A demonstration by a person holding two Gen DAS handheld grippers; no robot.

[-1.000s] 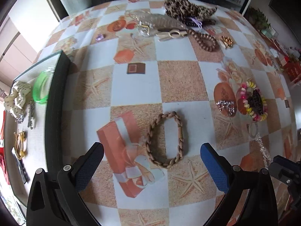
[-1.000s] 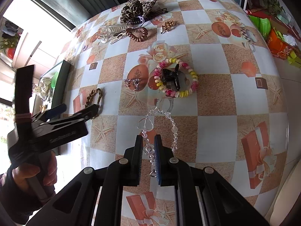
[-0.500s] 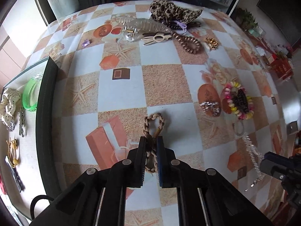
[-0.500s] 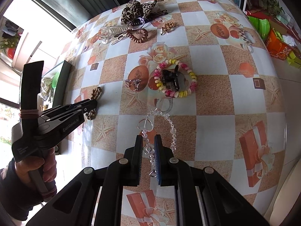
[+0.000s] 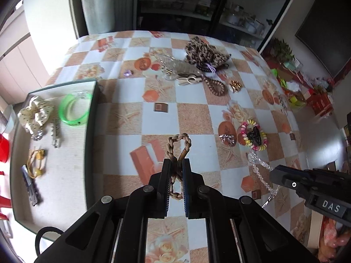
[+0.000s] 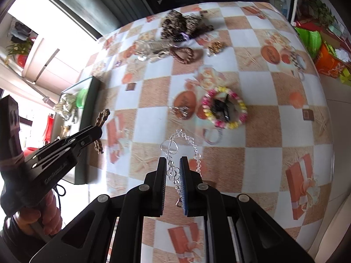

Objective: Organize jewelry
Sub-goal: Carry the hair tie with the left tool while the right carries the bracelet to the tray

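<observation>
My left gripper [image 5: 176, 164] is shut on a braided brown bracelet [image 5: 178, 144] and holds it lifted above the checked tablecloth; it also shows in the right wrist view [image 6: 101, 118]. My right gripper [image 6: 171, 164] is shut on a clear crystal bead necklace [image 6: 170, 145], also lifted; its chain hangs from the gripper in the left wrist view [image 5: 260, 171]. A dark-rimmed tray [image 5: 65, 175] at the left holds a green bangle [image 5: 74, 108], a cream scrunchie [image 5: 36, 112] and small clips.
On the table lie a pink and yellow bead bracelet [image 5: 253, 135] around a black clip, a silver brooch [image 5: 227, 139], a brown bead bracelet [image 5: 216, 85], a leopard scrunchie [image 5: 203, 52], clear hair clips [image 5: 173, 64] and a gold clip [image 5: 235, 85].
My left gripper shut on the braided bracelet and lifted it off the table. My right gripper lifted the crystal necklace up a little.
</observation>
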